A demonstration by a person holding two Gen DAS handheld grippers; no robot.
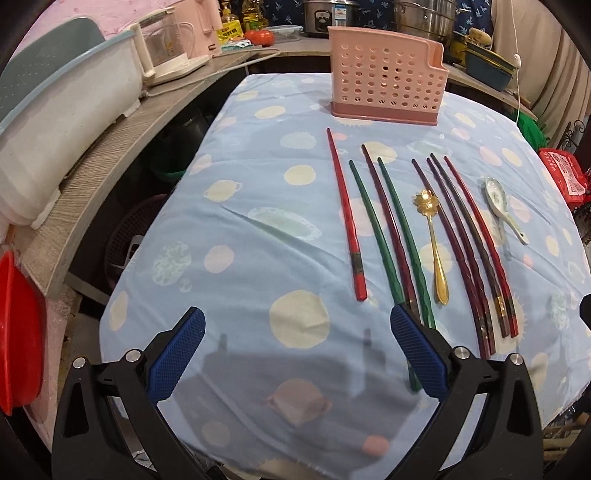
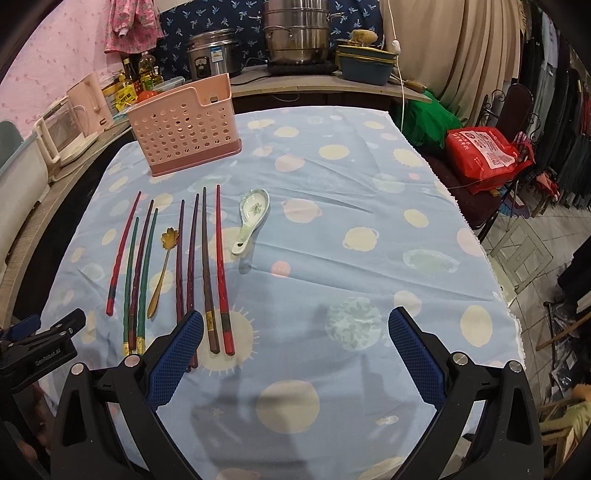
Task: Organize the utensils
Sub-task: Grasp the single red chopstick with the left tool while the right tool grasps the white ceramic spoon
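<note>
Several chopsticks lie side by side on the blue dotted cloth: a red one (image 1: pixel 347 218), green ones (image 1: pixel 373 229) and dark red ones (image 1: pixel 458 243). A gold spoon (image 1: pixel 434 243) lies among them and a white ceramic spoon (image 1: pixel 502 206) lies to their right. A pink perforated utensil holder (image 1: pixel 386 75) stands upright behind them, empty as far as I can see. My left gripper (image 1: pixel 297 326) is open above the cloth, left of the chopstick ends. My right gripper (image 2: pixel 295 328) is open, right of the chopsticks (image 2: pixel 221 266); the holder (image 2: pixel 184 125) and ceramic spoon (image 2: pixel 251 218) show there too.
A wooden counter (image 1: pixel 110 162) runs along the left with a white tub (image 1: pixel 62 125) and a kettle. Pots stand on the back counter (image 2: pixel 295 33). A red bag (image 2: pixel 487 155) sits on a chair right of the table. The left gripper's body (image 2: pixel 40 339) shows at the right view's left edge.
</note>
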